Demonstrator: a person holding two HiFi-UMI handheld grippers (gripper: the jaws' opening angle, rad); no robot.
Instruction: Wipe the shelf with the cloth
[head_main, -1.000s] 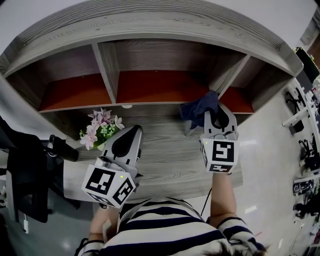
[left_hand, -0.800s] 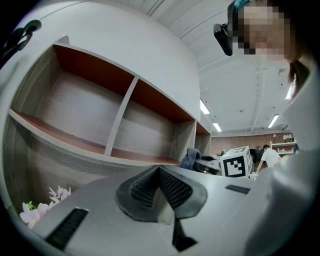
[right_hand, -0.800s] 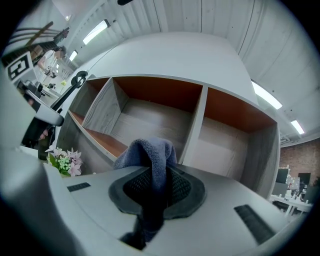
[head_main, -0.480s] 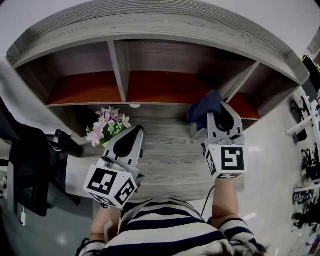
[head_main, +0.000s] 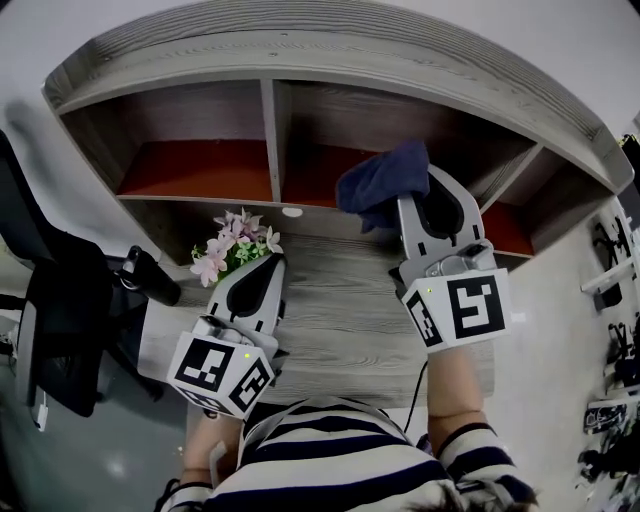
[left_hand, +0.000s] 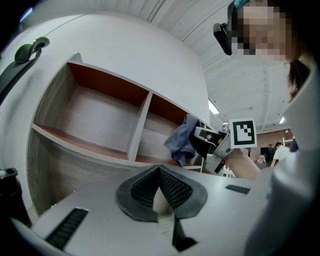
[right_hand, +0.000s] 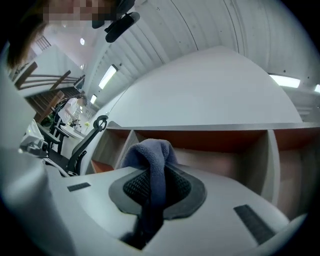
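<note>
The right gripper (right_hand: 156, 189) is clamping its jaws tight on the dark blue cloth (right_hand: 149, 156), which is bunching up over the tips and trailing down between them. In the head view that cloth (head_main: 384, 178) is hanging at the mouth of the shelf (head_main: 274, 140), in front of the middle compartment, whose red floor (head_main: 305, 178) lies just beyond and to the left of it. That floor is running left to right, so the wiping looks set to sweep sideways, and the right gripper is by far the nearer one. The left gripper (left_hand: 159, 175) is sitting with its jaws pressed together on nothing, low over the desk (head_main: 340, 315) near the flowers (head_main: 233, 247). Compared with a second ago, the right gripper has lifted off the desk and carried the cloth up and leftward to the opening; the left has barely moved.
</note>
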